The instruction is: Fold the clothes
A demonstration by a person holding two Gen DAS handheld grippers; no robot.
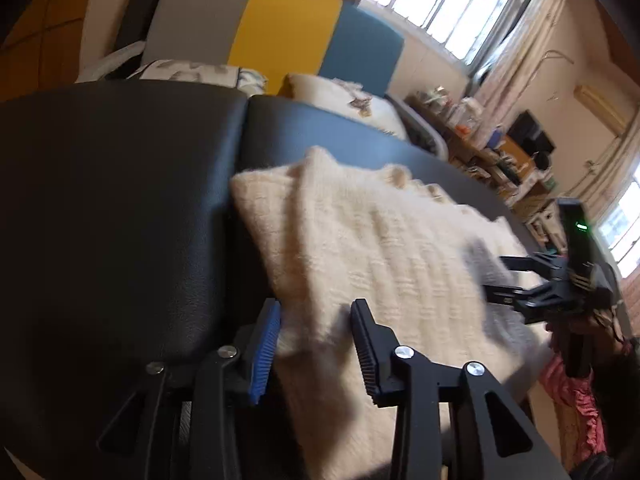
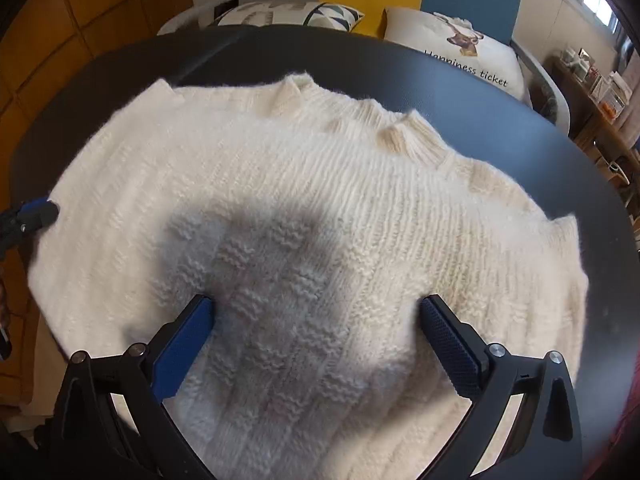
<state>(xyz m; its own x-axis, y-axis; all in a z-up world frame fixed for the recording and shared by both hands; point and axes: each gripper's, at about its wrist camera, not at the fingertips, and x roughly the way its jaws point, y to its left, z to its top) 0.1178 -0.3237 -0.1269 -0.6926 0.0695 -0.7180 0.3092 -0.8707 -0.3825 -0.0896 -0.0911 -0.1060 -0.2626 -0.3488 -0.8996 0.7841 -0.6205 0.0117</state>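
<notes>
One cream, chunky-knit sweater (image 2: 304,208) lies spread on a black, leather-like padded surface (image 1: 120,208), its ribbed collar (image 2: 404,136) toward the far edge and its body reaching the near edge. The surface has a seam (image 1: 245,120) across it, and the sweater sits to one side of that seam.

Behind the surface stands a seat back with three panels: grey (image 1: 200,16), yellow (image 1: 284,36) and blue (image 1: 360,48). Two cushions rest against it: one with a triangle pattern (image 2: 288,14), one white with a deer print and lettering (image 2: 460,52). To the side, a wooden shelf (image 1: 508,156) is crowded with small items too blurred to name. A window (image 1: 444,0) with curtains fills the far wall.

The left gripper (image 1: 316,320) hangs at the sweater's side edge, jaws apart, with a fold of knit between them; the pads do not visibly press on it. The right gripper (image 2: 316,312) hovers over the middle of the sweater, jaws spread wide and empty, its shadow on the knit. A pink, ruffled cloth (image 1: 572,396) shows beside the hand (image 1: 596,340) holding the right gripper.
</notes>
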